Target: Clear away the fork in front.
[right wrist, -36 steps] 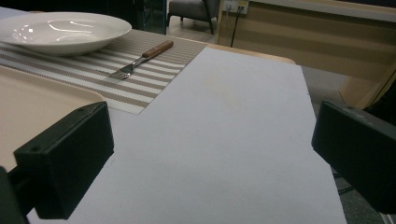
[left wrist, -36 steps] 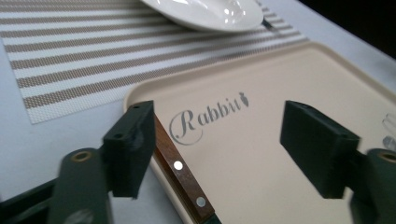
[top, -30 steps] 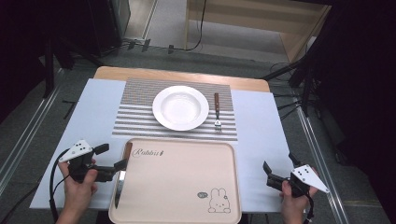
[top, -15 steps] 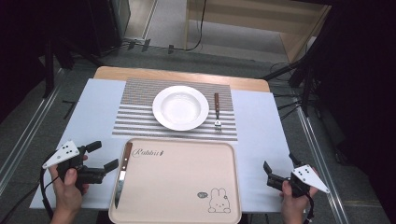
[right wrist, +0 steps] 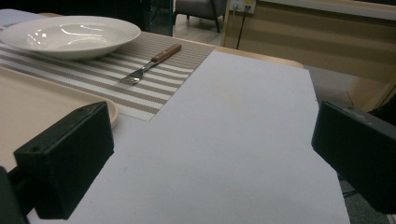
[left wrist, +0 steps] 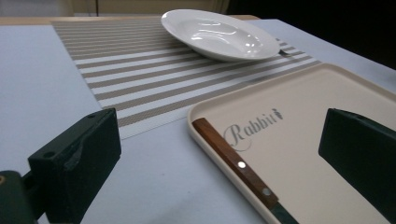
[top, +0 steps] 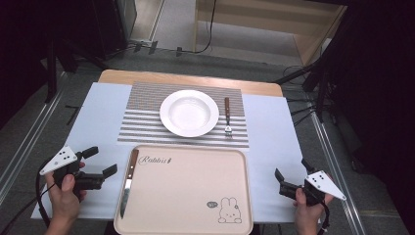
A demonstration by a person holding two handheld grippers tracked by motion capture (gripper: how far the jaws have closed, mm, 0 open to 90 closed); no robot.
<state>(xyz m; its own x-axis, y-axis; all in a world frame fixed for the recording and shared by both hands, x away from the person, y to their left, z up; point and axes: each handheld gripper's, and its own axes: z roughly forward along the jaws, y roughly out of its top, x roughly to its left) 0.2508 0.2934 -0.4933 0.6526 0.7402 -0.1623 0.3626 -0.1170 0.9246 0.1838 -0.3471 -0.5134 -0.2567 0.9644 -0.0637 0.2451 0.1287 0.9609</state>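
Observation:
A knife (top: 127,182) with a wooden handle (left wrist: 235,162) lies along the left edge of a beige tray (top: 195,193) printed with "Rabbit" and a rabbit drawing. My left gripper (top: 102,161) is held open just left of the tray, nothing between its jaws. In the left gripper view (left wrist: 223,135) its jaws frame the knife handle from a short way off. My right gripper (top: 292,169) is open near the table's front right, right of the tray, over bare tabletop (right wrist: 217,149).
A white plate (top: 189,112) sits on a striped placemat (top: 142,125) behind the tray, with a wooden-handled fork (top: 227,116) to its right. A pale sheet (top: 98,117) covers the table. Cables and wooden furniture lie on the floor beyond.
My left gripper has drawn back to the left, away from the knife, which stays lying on the tray's left edge. The right gripper has not moved.

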